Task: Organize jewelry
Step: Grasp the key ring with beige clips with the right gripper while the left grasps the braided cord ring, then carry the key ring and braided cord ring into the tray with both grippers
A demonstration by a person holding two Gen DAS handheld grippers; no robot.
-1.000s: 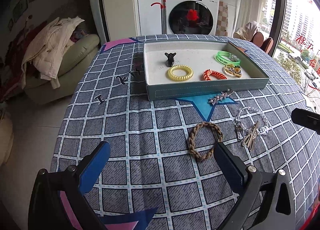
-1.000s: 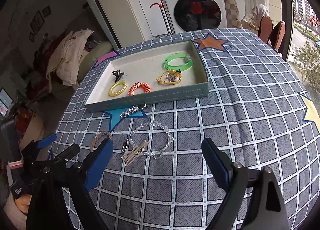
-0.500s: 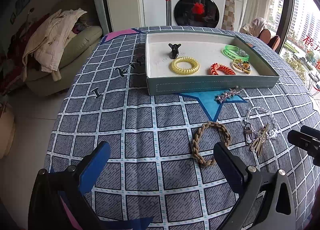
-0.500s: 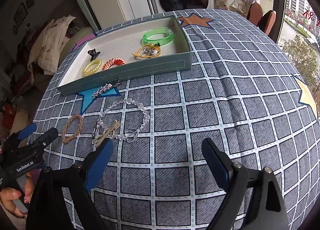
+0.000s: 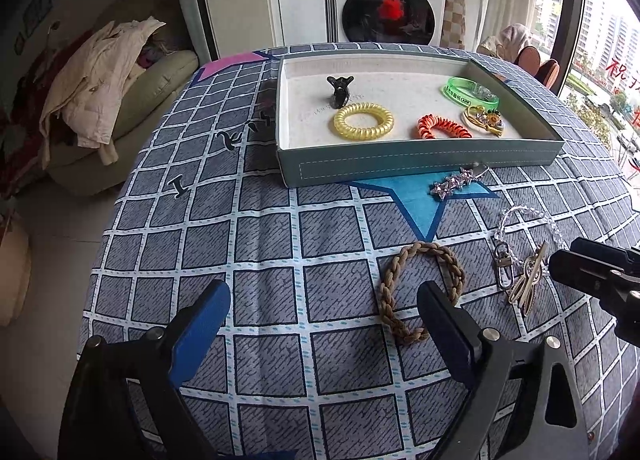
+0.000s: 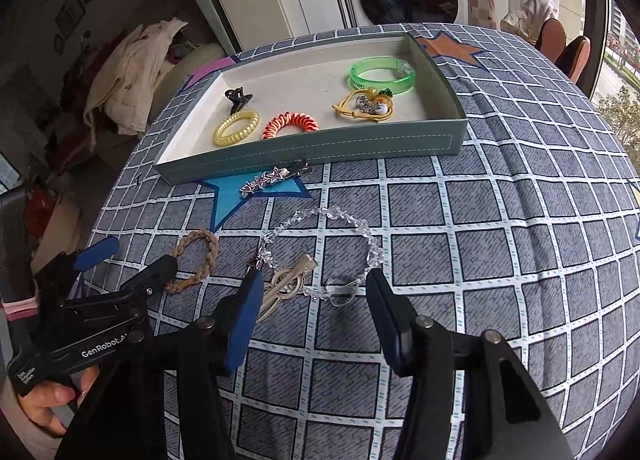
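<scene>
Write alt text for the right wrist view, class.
The right gripper, jaws closing, straddles a clear bead bracelet on a grid-patterned cloth. Beyond it, a teal tray holds hair ties, a green bangle and a clip.

Right tongs (image 6: 314, 292) closing around crystal bracelet's (image 6: 332, 216) clear pendant (image 6: 340, 291), seemingly untouched.

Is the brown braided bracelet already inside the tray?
No, the brown braided bracelet lies on the checked cloth, outside the tray.

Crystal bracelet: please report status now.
Right gripper closing around crystal bracelet, not yet gripping. Left gripper open beside braided bracelet. Beige clip crowds the grasp.
</scene>
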